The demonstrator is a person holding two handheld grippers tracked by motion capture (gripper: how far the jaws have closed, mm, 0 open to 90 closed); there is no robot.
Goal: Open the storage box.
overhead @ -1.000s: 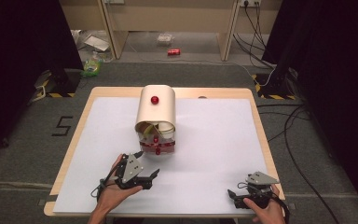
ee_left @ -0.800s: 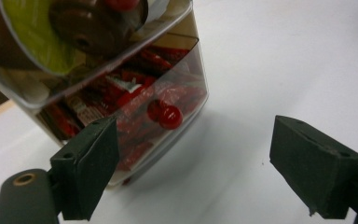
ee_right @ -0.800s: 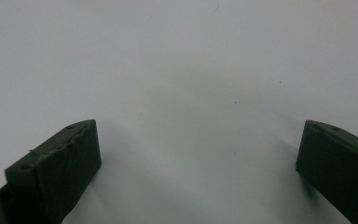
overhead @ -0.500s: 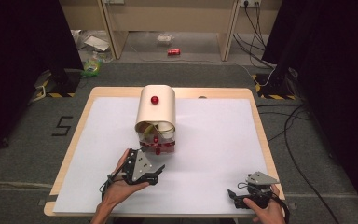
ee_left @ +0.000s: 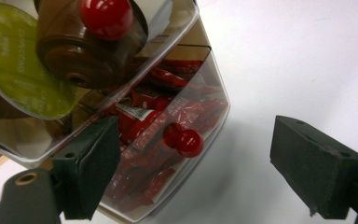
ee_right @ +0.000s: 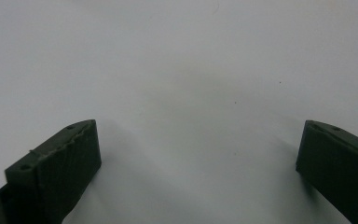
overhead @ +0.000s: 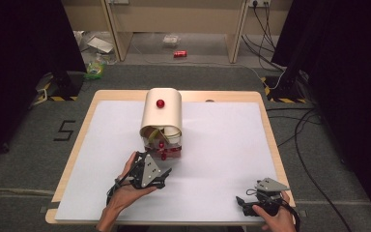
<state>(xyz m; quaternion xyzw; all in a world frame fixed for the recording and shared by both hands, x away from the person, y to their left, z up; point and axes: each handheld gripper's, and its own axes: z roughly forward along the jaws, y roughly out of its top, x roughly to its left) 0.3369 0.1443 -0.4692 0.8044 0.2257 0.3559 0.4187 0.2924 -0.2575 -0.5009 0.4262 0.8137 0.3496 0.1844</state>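
A cream roll-top box (overhead: pixel 162 116) with a red knob (overhead: pixel 160 103) on its lid stands mid-table. Its clear front holds brown capsules (ee_left: pixel 74 56) with green foil lids above, and a clear drawer (ee_left: pixel 200 107) of red sachets below. The drawer's small red knob (ee_left: pixel 189 142) lies between the jaws of my left gripper (ee_left: pixel 198 140), which stand wide apart and touch nothing. In the high view the left gripper (overhead: pixel 163 170) sits just in front of the box. My right gripper (overhead: pixel 243 202) rests near the front right edge, open over bare white table (ee_right: pixel 191 70).
The white sheet (overhead: pixel 222 145) covers a wooden table top. Beyond the table, the floor holds a red can (overhead: pixel 179 54), some litter and wooden furniture legs. Cables (overhead: pixel 299 130) trail at the right.
My left gripper has moved away from the front edge, up to the front of the box. The right gripper has stayed put.
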